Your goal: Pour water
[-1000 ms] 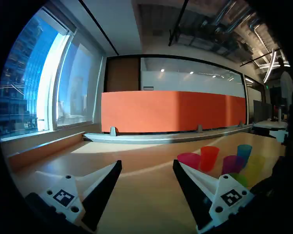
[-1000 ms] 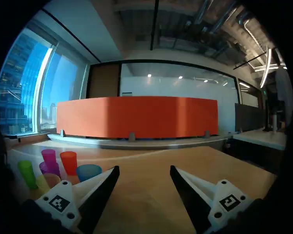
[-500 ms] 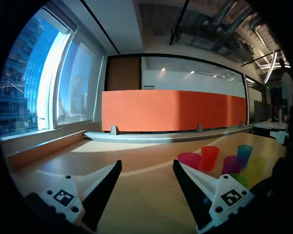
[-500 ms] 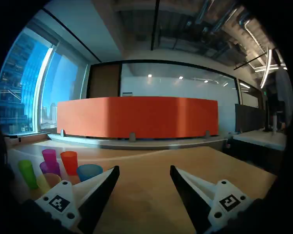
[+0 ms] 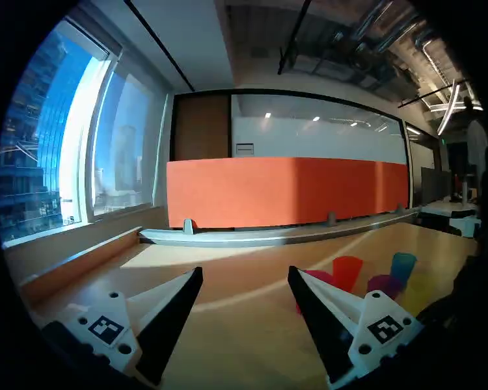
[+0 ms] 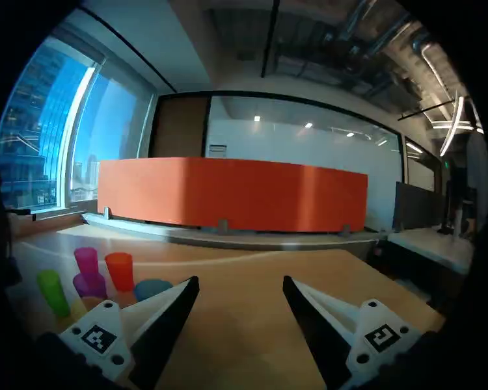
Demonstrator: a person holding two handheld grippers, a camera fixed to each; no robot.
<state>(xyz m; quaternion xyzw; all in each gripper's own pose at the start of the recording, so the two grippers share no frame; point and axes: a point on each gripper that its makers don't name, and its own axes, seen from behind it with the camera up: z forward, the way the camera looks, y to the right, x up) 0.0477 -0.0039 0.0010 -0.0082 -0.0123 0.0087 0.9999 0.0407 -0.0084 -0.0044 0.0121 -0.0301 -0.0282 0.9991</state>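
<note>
The left gripper (image 5: pixel 244 269) and the right gripper (image 6: pixel 239 279) were spread wide, grasping nothing, above the wooden table (image 5: pixel 244 338). Farther off, translucent coloured cups (image 6: pixel 120 270) stood upright, clustered on it; their contents were unclear.

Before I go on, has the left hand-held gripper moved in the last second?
Yes. The orange partition and the orange cup sit lower in the left gripper view, so the left hand-held gripper has tipped or lifted slightly upward.
</note>
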